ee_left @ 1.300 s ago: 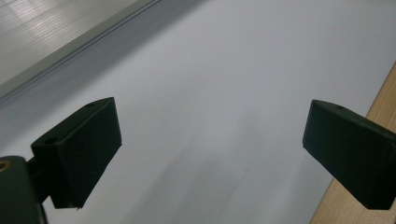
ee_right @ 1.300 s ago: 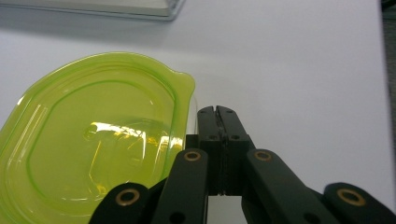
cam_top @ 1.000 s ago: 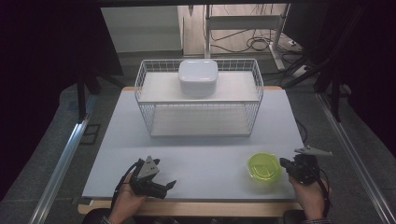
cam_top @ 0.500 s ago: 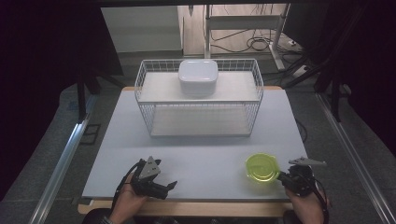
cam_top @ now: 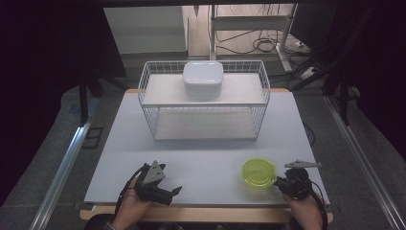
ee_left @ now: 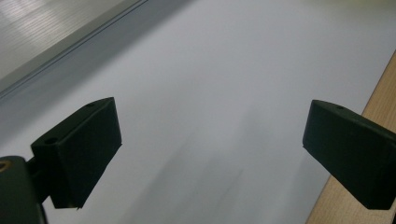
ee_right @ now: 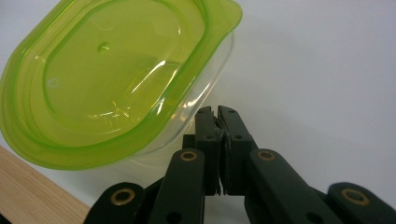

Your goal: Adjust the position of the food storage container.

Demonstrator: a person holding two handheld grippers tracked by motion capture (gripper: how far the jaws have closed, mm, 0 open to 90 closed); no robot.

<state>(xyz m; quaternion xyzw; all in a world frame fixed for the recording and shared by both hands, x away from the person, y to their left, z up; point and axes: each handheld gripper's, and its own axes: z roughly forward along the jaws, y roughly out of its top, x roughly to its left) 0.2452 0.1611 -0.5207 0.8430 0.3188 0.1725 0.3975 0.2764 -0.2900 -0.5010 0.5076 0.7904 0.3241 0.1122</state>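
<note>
A: Since the right gripper [ee_right: 219, 114] has its jaws clenched with nothing seen between them, just beside the green-lidded container [ee_right: 112, 79], they should be opened before the rim is approached. Contact with the clear wall can't be judged; the view is too tight.

B: Noted. The left gripper [ee_left: 210, 140]?

A: Jaws spread wide, nothing held, parked over the table [cam_top: 201, 158] near its front edge.

B: Count?

A: Near to far: two grippers, one green-lidded container at front right, one wire basket [cam_top: 261, 103], one white box [cam_top: 203, 79] on its upper shelf.
</note>
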